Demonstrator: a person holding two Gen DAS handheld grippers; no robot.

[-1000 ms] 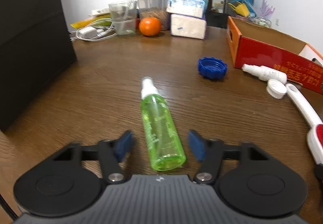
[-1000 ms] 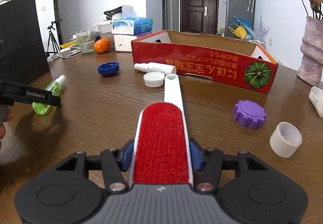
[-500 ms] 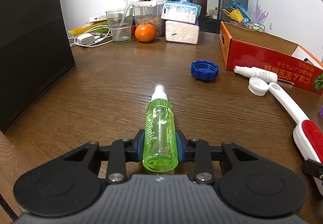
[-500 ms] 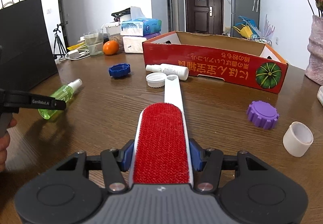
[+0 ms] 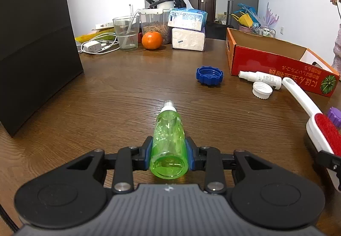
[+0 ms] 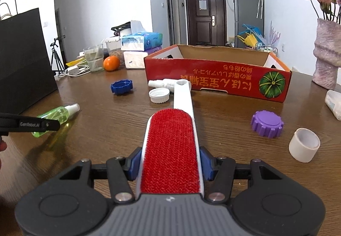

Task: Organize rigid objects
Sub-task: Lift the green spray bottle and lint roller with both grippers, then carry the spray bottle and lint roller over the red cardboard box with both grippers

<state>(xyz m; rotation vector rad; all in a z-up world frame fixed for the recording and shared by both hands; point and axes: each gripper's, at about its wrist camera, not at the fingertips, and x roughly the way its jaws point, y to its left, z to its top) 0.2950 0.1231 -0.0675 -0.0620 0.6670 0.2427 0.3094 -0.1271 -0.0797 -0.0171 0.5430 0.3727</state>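
left claw (image 5: 169, 156) is now gripping the green spray bottle (image 5: 169, 140), loose between open pads a second ago, just above the table (image 5: 127, 97), while right claw (image 6: 170, 165) is holding the red lint brush (image 6: 170, 150), both seemingly heading for the red box (image 6: 217, 78).

Two close wrist views, shared table (image 5: 119, 95)

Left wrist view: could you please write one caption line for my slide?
Left gripper shut on a green spray bottle above the wooden table, nozzle pointing away from the camera.
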